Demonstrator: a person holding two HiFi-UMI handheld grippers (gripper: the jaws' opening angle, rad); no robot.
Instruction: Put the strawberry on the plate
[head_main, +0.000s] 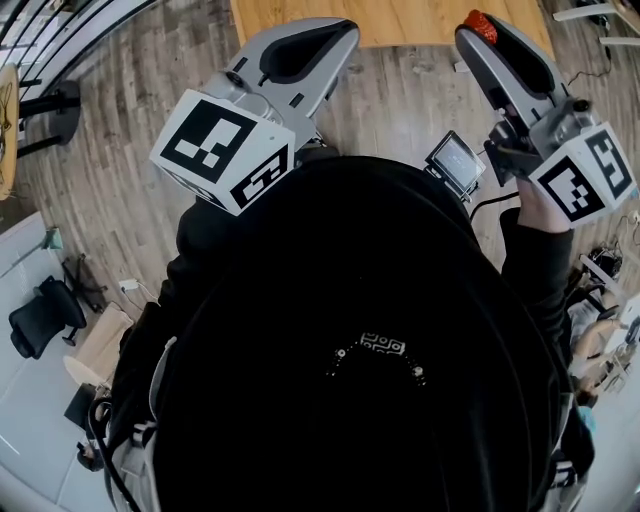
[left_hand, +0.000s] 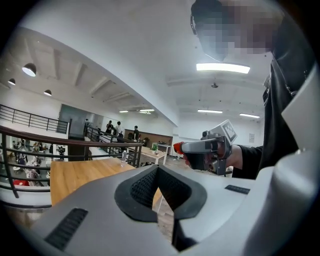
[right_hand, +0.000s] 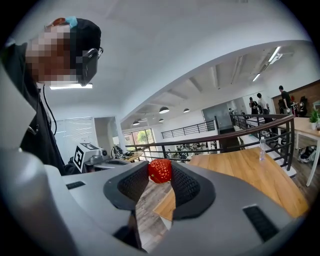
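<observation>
The red strawberry (right_hand: 160, 171) sits pinched between the black pads at the tips of my right gripper (right_hand: 160, 175). In the head view the same strawberry (head_main: 483, 20) shows at the tip of the right gripper (head_main: 478, 28), held out level at the upper right over the wooden table's near edge. From the left gripper view I see it as a red spot (left_hand: 177, 147) at the right gripper's nose. My left gripper (left_hand: 157, 168) is shut with its pad tips touching and nothing between them; in the head view it (head_main: 343, 28) points at the table too. I see no plate in any view.
A light wooden table (head_main: 400, 22) (right_hand: 250, 172) stands just ahead on a wood-plank floor. Behind it runs a dark railing (right_hand: 225, 142), with a water bottle (right_hand: 262, 148) at the table's far edge. An office chair (head_main: 40, 315) stands at the left. People stand far off.
</observation>
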